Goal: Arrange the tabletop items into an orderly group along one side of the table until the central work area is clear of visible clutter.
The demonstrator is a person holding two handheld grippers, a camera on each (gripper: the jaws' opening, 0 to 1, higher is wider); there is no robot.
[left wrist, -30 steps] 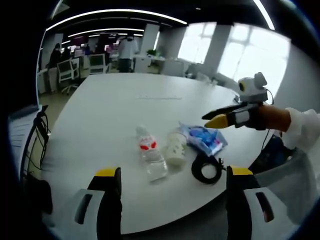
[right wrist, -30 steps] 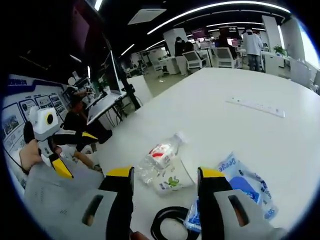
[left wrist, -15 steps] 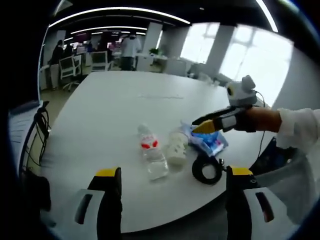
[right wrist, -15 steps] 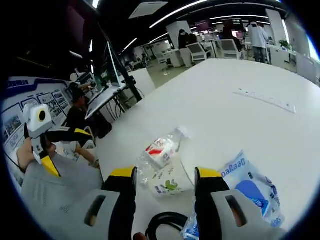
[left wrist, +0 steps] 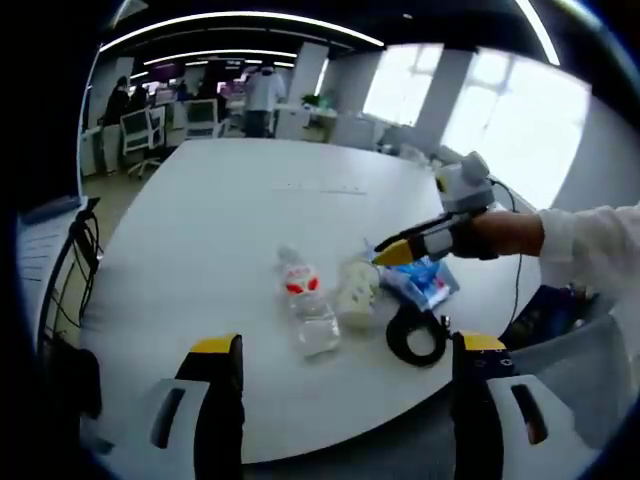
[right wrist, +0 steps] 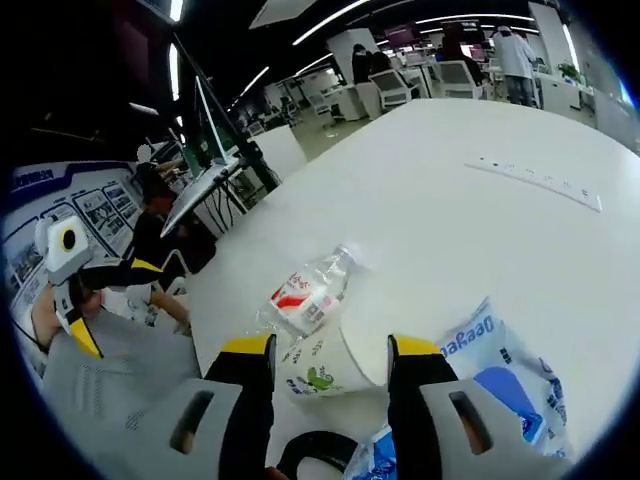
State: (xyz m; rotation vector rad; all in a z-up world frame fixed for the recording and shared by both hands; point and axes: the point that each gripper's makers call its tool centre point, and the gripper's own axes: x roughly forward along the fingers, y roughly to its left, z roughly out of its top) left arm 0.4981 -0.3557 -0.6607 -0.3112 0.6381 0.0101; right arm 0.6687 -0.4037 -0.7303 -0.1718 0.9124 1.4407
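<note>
The right tongs (right wrist: 325, 350) hang just above a paper cup (right wrist: 330, 362) lying on its side, jaws apart and straddling its white wall with nothing clamped. By my reading the step in hand is the approach to that cup, with the grip not yet made; the next move calls for lowering the jaws over the cup's curved side and closing gently, since thin paper will likely crush or roll away.

Just beyond the right tongs' tips lies a clear plastic bottle (right wrist: 305, 295) on its side, ribbed, with a red-and-white label, touching or nearly touching the cup. To the right of those jaws sits a soft, crinkly blue-and-white packet (right wrist: 490, 370), and under them a coil of black cable (right wrist: 315, 450) shows in part.

The left tongs (left wrist: 340, 345) are held well back from the group, off the near edge of the white tabletop (left wrist: 220, 215), jaws wide apart and empty. Ahead of them the four things cluster close to that rounded edge, so the smooth tabletop beyond them is bare except for a long thin white strip (left wrist: 320, 188) far off.
</note>
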